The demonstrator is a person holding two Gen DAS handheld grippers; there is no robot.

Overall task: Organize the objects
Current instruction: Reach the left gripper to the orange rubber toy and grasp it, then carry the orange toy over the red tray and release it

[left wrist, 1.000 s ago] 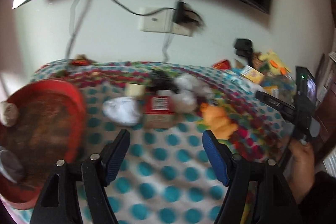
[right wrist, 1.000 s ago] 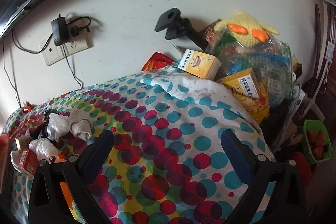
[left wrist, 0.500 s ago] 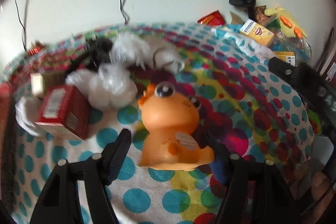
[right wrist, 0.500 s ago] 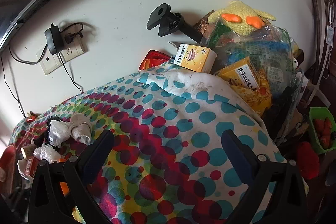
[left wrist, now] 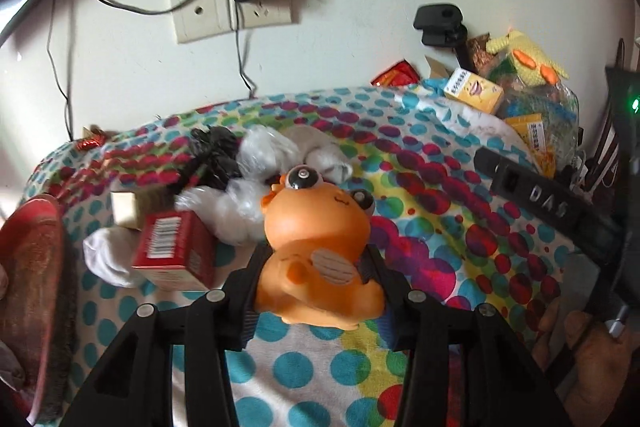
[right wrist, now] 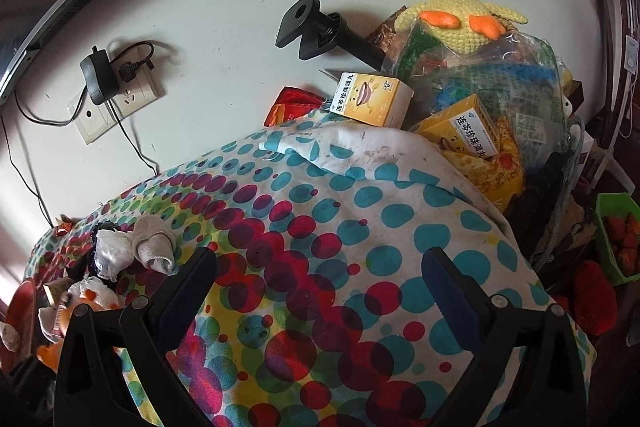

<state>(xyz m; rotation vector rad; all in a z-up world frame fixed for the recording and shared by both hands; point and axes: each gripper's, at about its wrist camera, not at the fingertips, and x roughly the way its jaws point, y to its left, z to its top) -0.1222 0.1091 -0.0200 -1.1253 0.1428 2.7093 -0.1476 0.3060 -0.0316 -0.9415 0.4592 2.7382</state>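
My left gripper's [left wrist: 314,279] fingers are squeezing the orange toy [left wrist: 318,247]; my right gripper [right wrist: 316,287] is hanging spread wide over the dotted cloth [right wrist: 360,211].

Left tongs [left wrist: 314,279] advanced and closed onto the orange toy [left wrist: 316,247], previously lying apart

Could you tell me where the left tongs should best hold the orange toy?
Across its lower body, from the near side, as the left tongs sit now: one finger on each flank of the orange toy. The body looks narrower there than the bulging head, and the toy stands upright facing away, so both flanks are free.
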